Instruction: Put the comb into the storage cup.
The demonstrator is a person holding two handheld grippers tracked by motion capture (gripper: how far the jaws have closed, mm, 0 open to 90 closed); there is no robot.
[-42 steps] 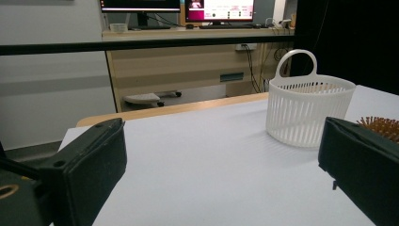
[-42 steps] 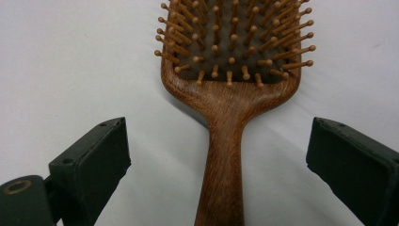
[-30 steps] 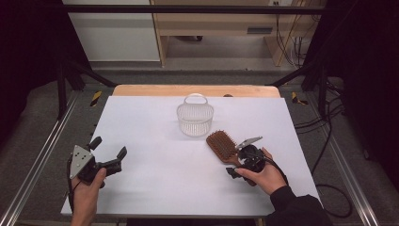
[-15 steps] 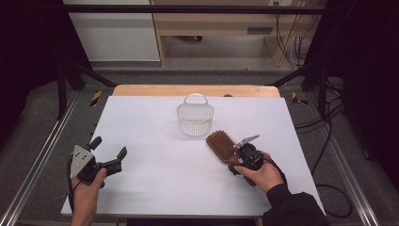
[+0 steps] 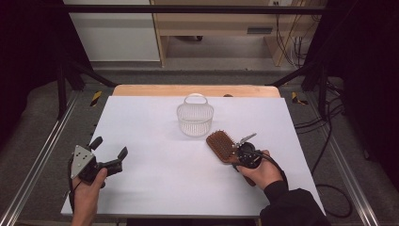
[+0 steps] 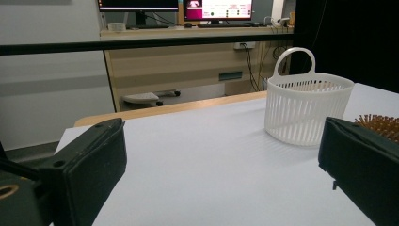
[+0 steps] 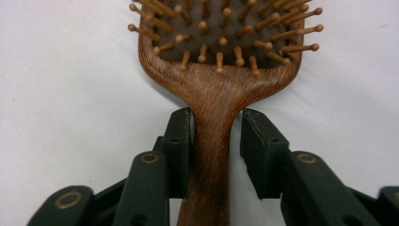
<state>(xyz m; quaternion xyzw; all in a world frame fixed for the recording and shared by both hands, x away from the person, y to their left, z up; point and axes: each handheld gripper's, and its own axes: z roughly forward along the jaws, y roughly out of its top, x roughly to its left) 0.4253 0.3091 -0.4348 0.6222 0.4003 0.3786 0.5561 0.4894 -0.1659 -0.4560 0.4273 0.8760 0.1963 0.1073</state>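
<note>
Wooden paddle hairbrush (image 5: 222, 145), brown with a pad of ball-tipped wooden pins facing up, lies flat on the white table (image 5: 155, 179), just in front of and slightly right of the white slatted plastic basket (image 5: 195, 117) with its looped handle, near it but not touching. That basket serves as the landmark here, and it stands upright and empty as far as the left gripper view shows. The right gripper (image 7: 215, 136) has its two black jaws on either side of the brush's narrow neck, where the handle meets the head; the jaws have just been closing in around it. In the right gripper view the left pad lies against the wood while a thin sliver of table shows between the handle and the right pad, so the clamp looks almost made rather than firm, and the brush is not lifted. The left gripper (image 5: 110, 151) rests well to the left of the basket and nearer the person, its jaws spread wide with nothing between them. Judged from this, the work is at its early stage: the approach to the brush is done and the grasp is nearly complete. Left to do, it seems, are finishing the squeeze, raising the brush off the table, carrying it the short way back to the basket and lowering it inside.
</note>
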